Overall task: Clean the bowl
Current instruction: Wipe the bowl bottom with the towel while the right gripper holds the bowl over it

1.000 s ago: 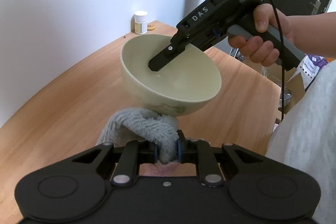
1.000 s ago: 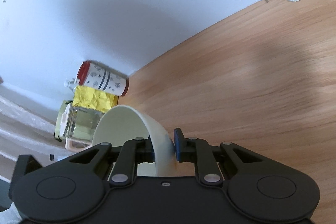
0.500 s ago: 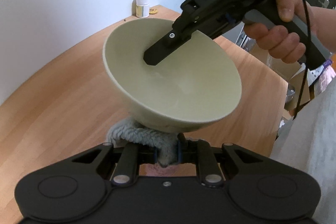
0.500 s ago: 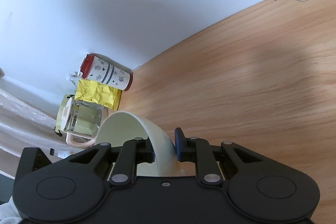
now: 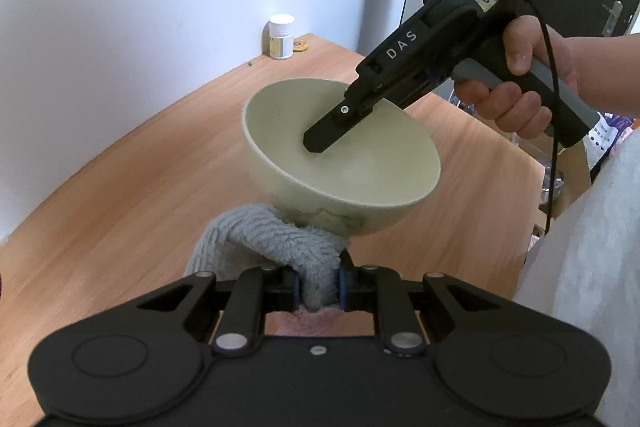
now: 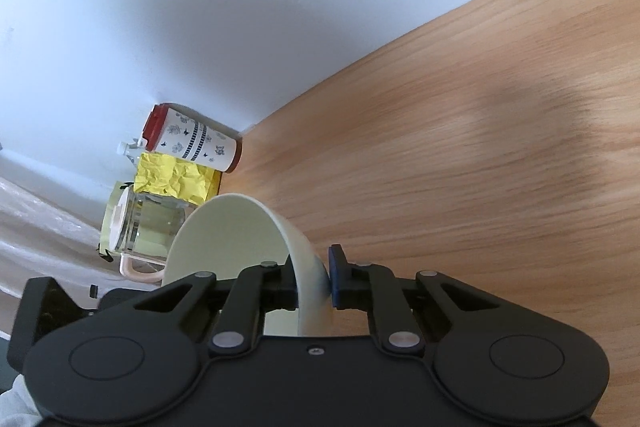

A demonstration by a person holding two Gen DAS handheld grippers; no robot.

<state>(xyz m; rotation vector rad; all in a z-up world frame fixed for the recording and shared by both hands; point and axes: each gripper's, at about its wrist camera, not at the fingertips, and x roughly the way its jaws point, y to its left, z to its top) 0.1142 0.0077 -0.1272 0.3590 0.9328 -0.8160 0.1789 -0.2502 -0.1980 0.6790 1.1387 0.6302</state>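
Note:
A cream bowl [image 5: 360, 167] is held tilted in the air above the wooden table [image 5: 120, 187]. My right gripper [image 6: 314, 285] is shut on the bowl's rim [image 6: 308, 267]; one finger [image 5: 332, 127] shows inside the bowl in the left wrist view. My left gripper [image 5: 318, 287] is shut on a grey fluffy cloth [image 5: 276, 243]. The cloth touches the bowl's stained underside [image 5: 332, 219].
A white pill bottle [image 5: 281, 37] and a small yellow disc [image 5: 300, 45] stand at the table's far edge by the wall. In the right wrist view a flowered tumbler [image 6: 196, 143], yellow crumpled paper [image 6: 176, 179] and a glass jug [image 6: 144, 227] sit at the left.
The bowl came close to the left camera half a second ago, then moved back away and lower. The cloth stays pressed under the bowl. Both grips held.

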